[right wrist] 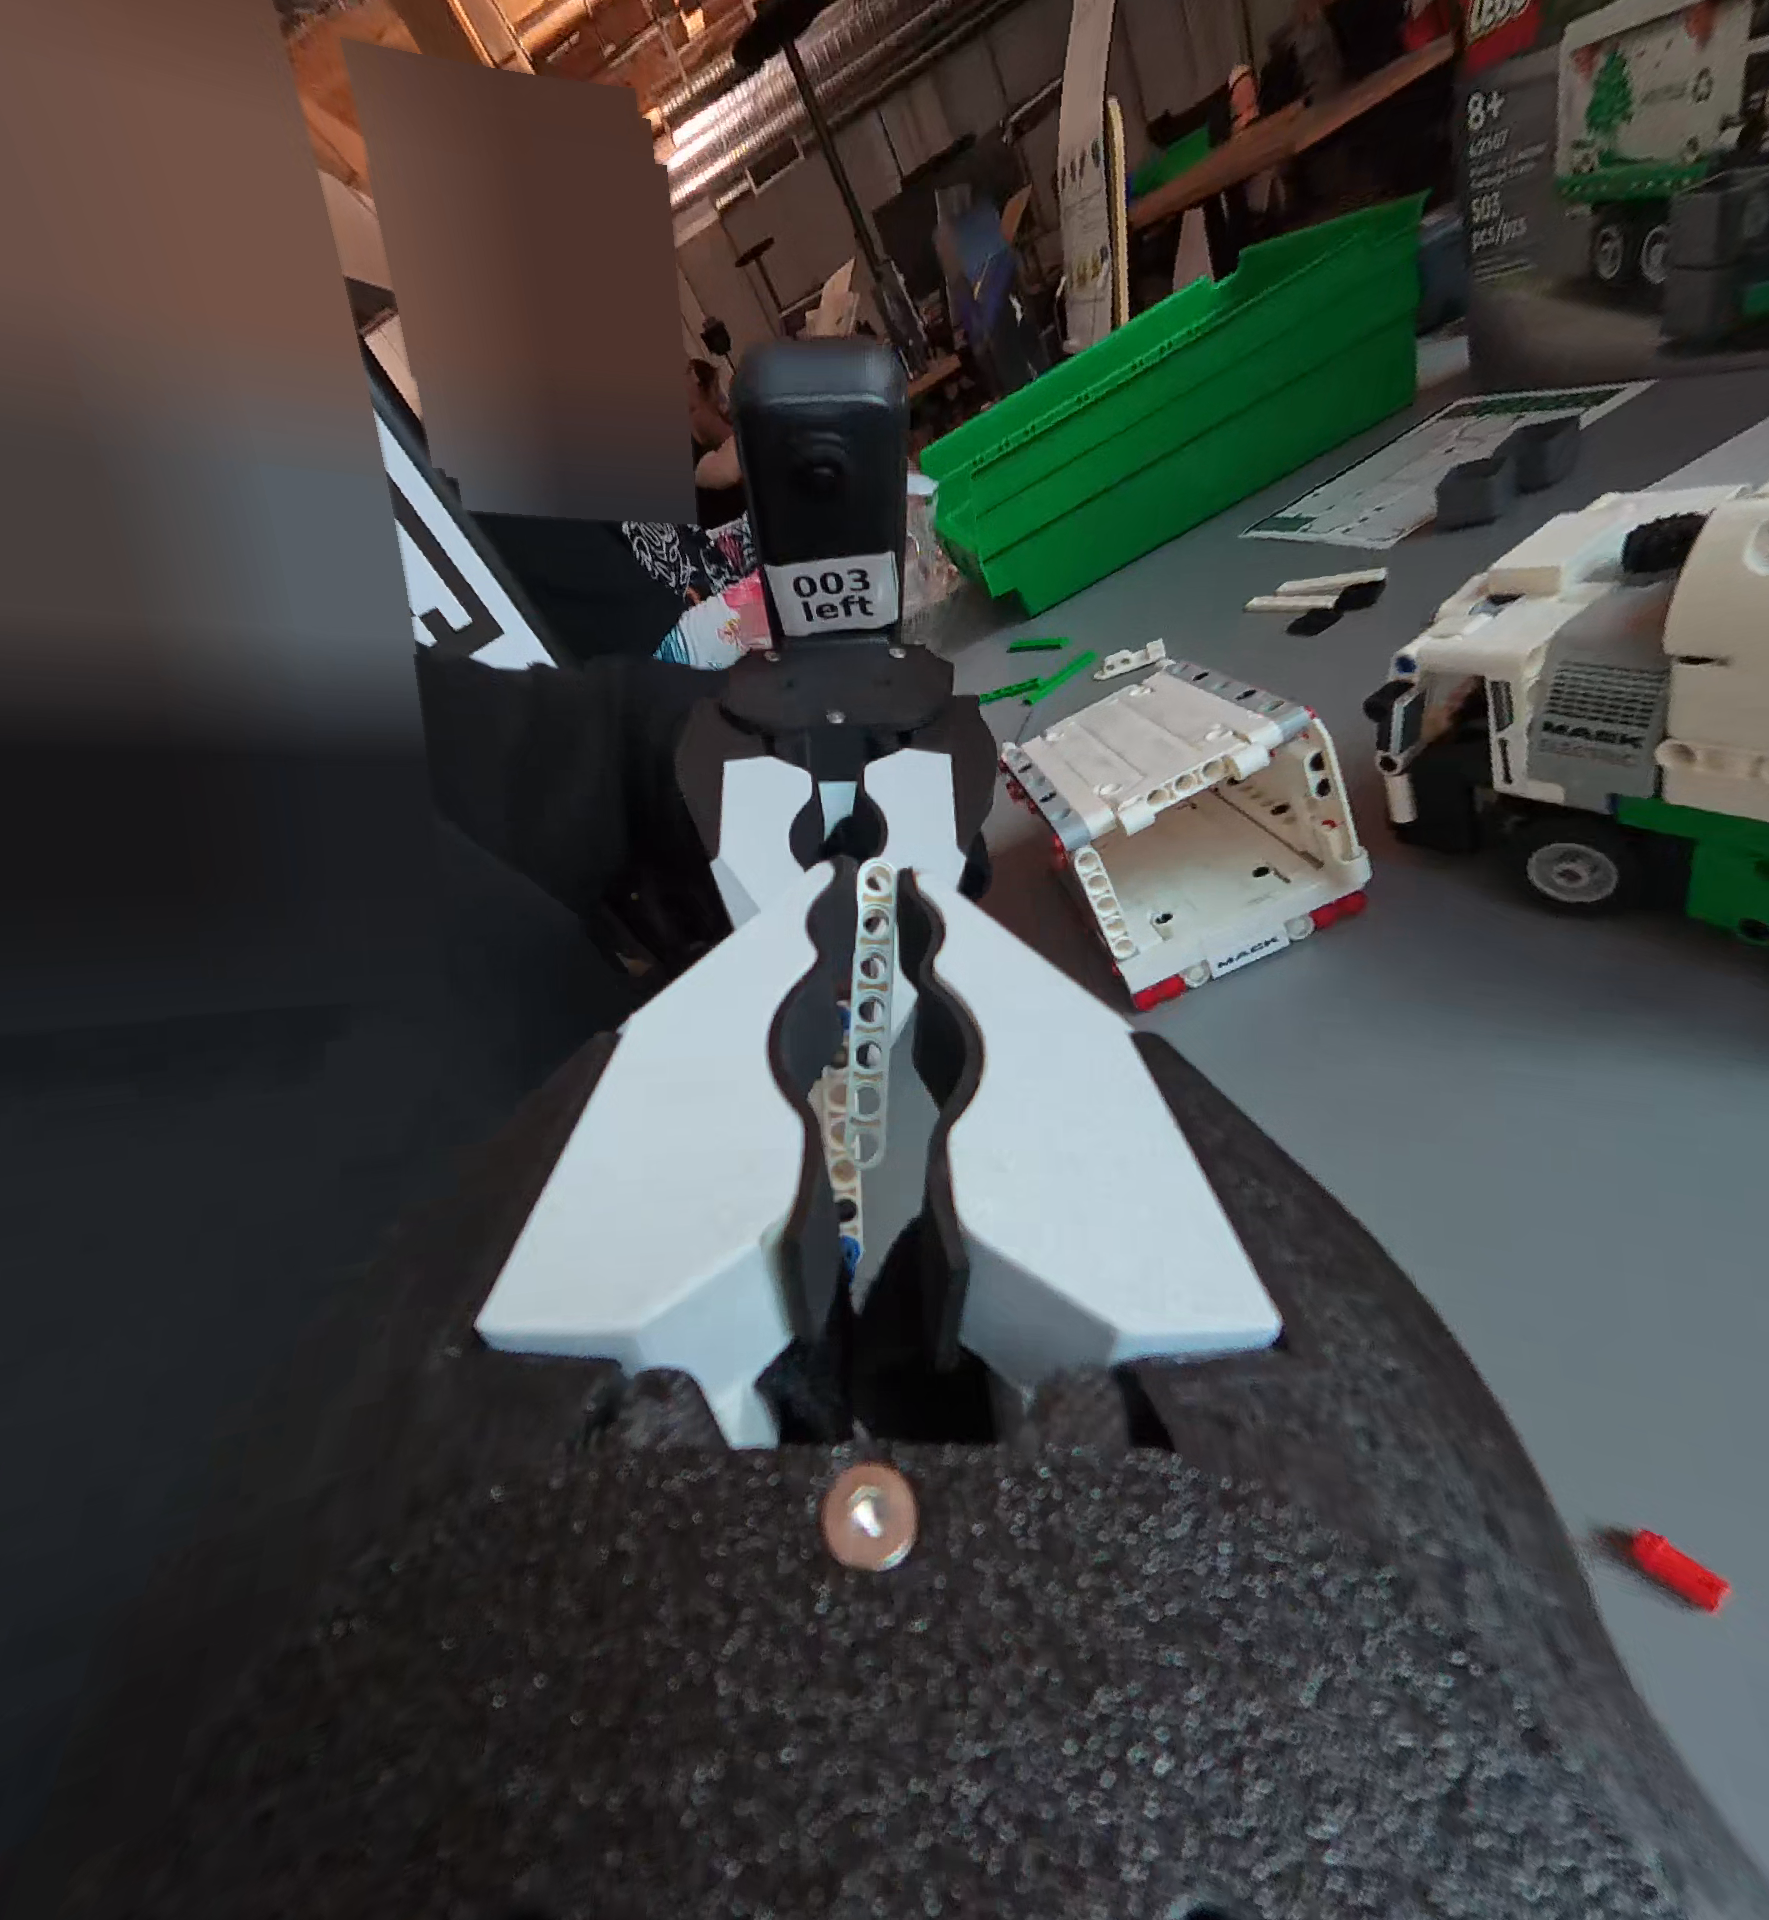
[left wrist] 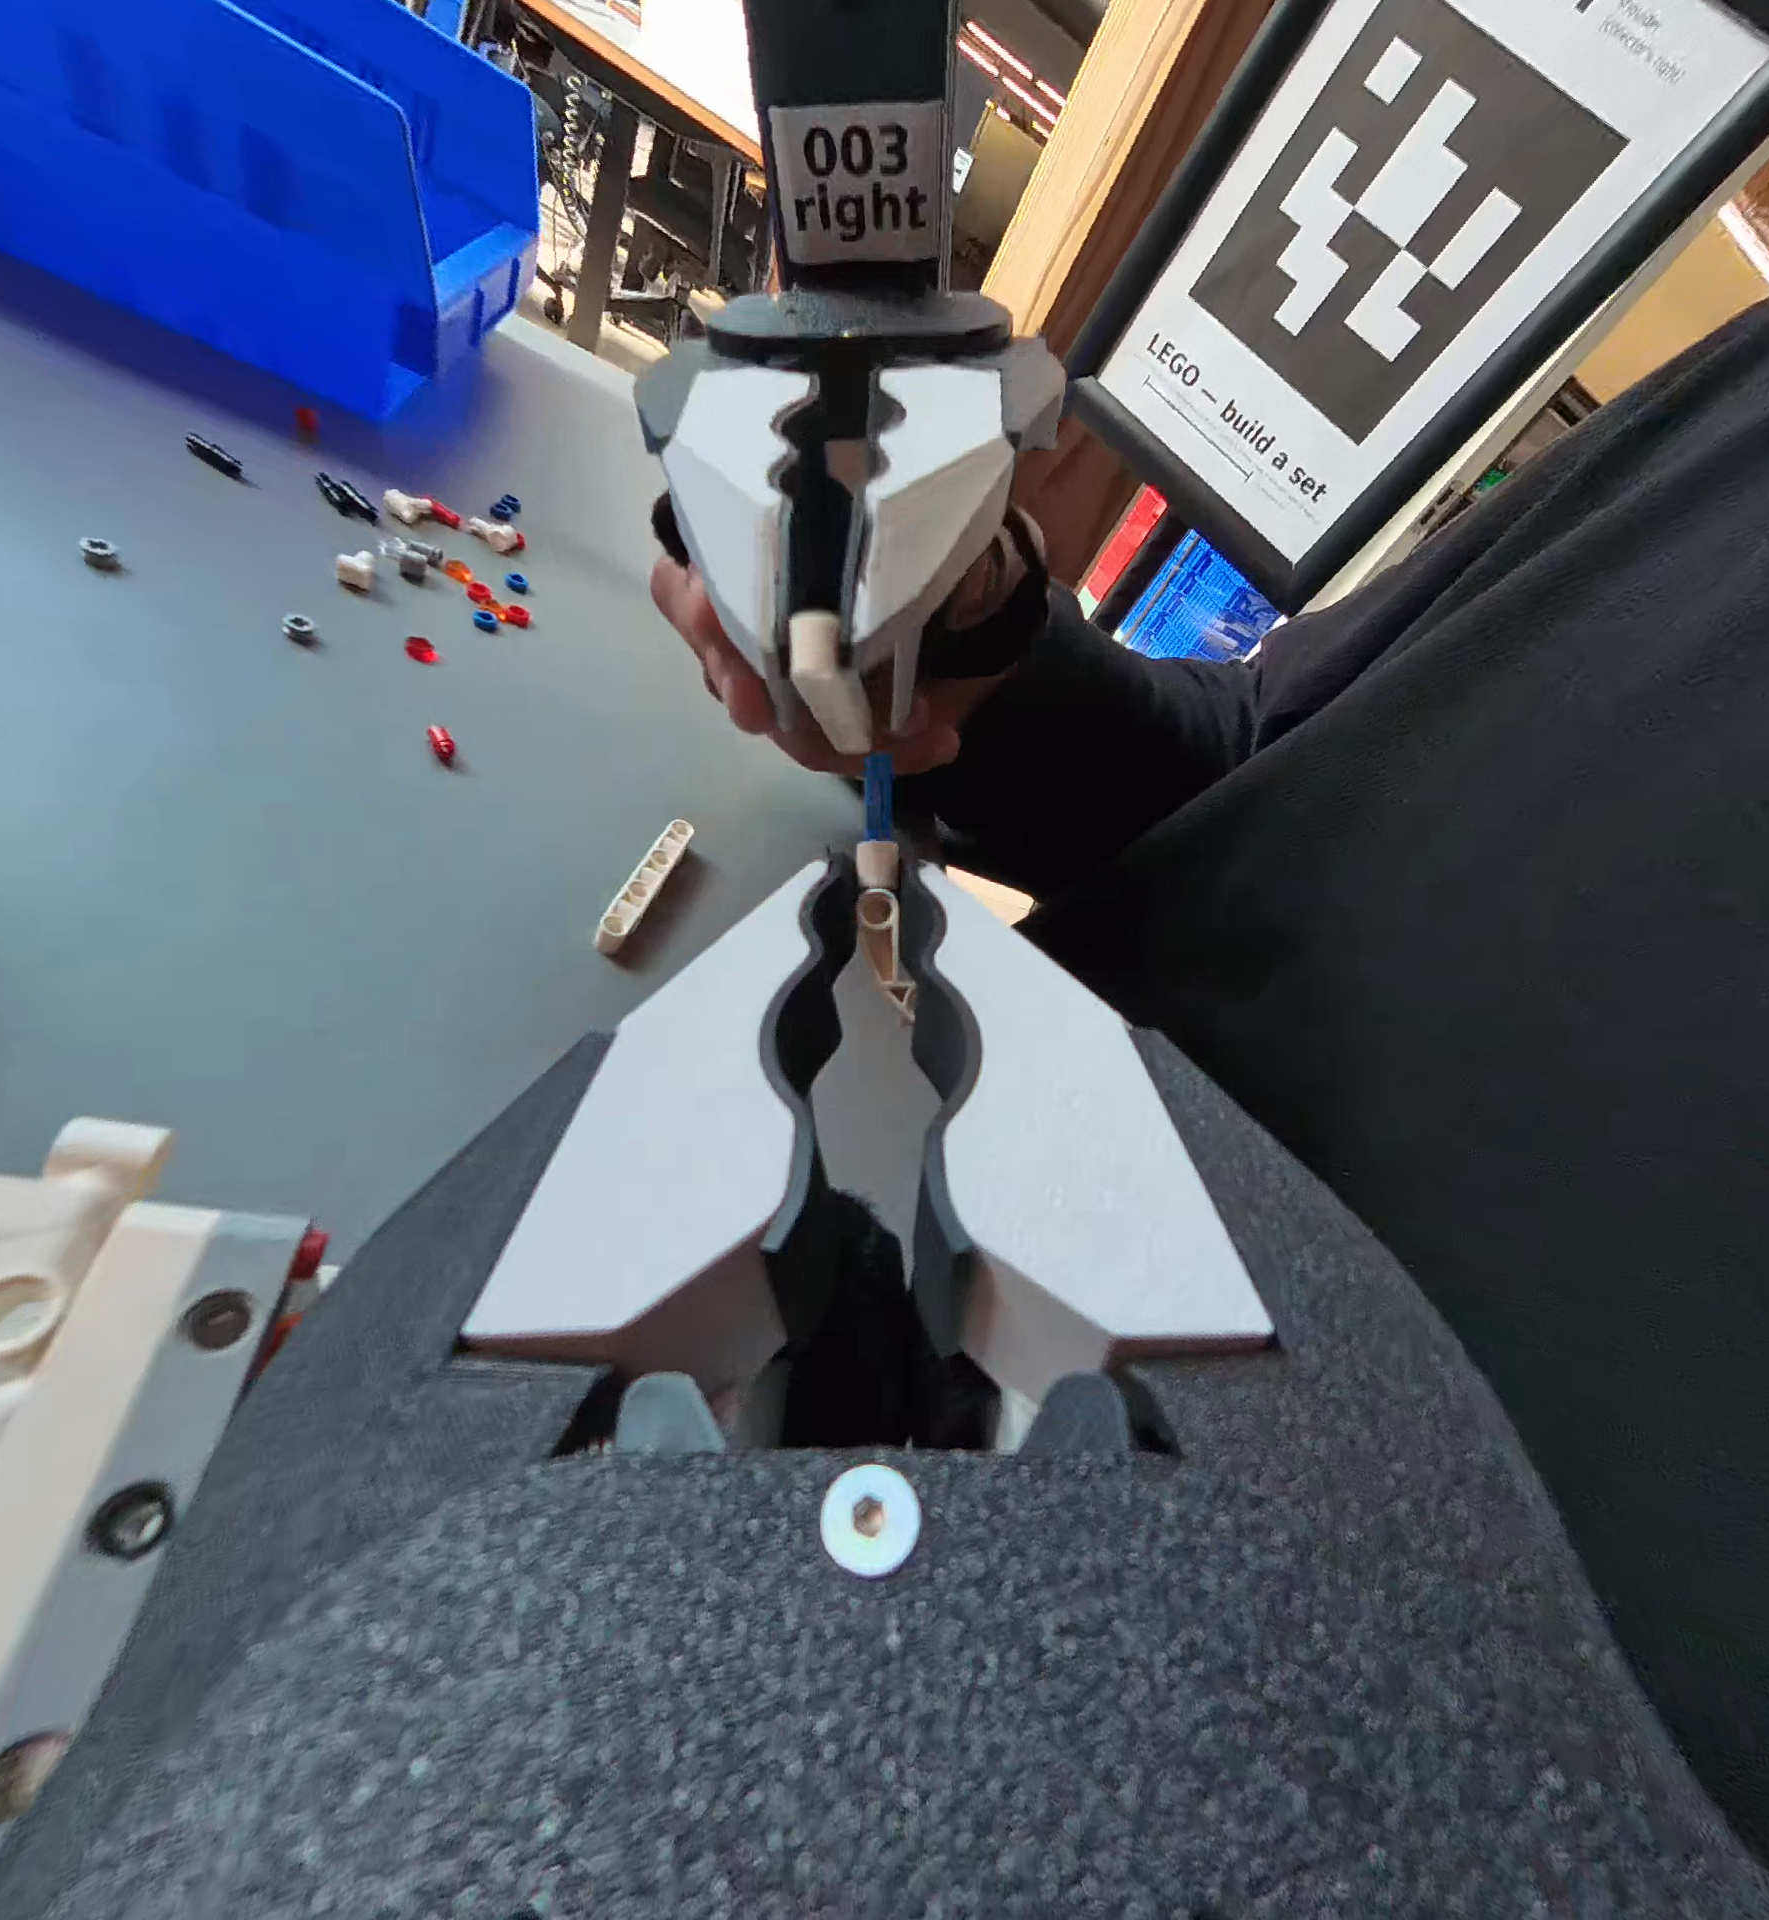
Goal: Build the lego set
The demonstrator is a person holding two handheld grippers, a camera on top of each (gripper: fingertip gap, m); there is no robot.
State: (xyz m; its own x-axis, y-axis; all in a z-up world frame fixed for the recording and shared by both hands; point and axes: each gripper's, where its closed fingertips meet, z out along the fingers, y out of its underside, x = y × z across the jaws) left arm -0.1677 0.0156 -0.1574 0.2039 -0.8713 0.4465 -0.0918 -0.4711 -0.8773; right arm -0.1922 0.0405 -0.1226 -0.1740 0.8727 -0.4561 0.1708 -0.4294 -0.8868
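Observation:
My left gripper [left wrist: 875, 871] is shut on a small cream connector [left wrist: 885, 940] with a blue pin [left wrist: 878, 808] sticking out ahead of its tips. My right gripper [right wrist: 875, 878] is shut on a long white beam with holes [right wrist: 872, 1003], held lengthwise between the fingers. The two grippers face each other tip to tip above the grey table [left wrist: 184, 831]. In the left wrist view the right gripper [left wrist: 838, 707] holds the beam's end [left wrist: 830, 681] just above the blue pin. In the right wrist view the left gripper [right wrist: 849, 821] sits right behind the beam's tip.
Loose small parts [left wrist: 444, 561], a white beam [left wrist: 644, 886] and a blue bin [left wrist: 236, 187] lie left. A white assembly [left wrist: 49, 1351] is close at lower left. A white box assembly [right wrist: 1202, 831], a truck model [right wrist: 1638, 727], a green bin [right wrist: 1192, 416] and a red pin [right wrist: 1680, 1579] lie right. Spacing between my two grippers at the tips: around 5 cm. My right gripper's tips are some 15 cm from the truck model [right wrist: 1638, 727].

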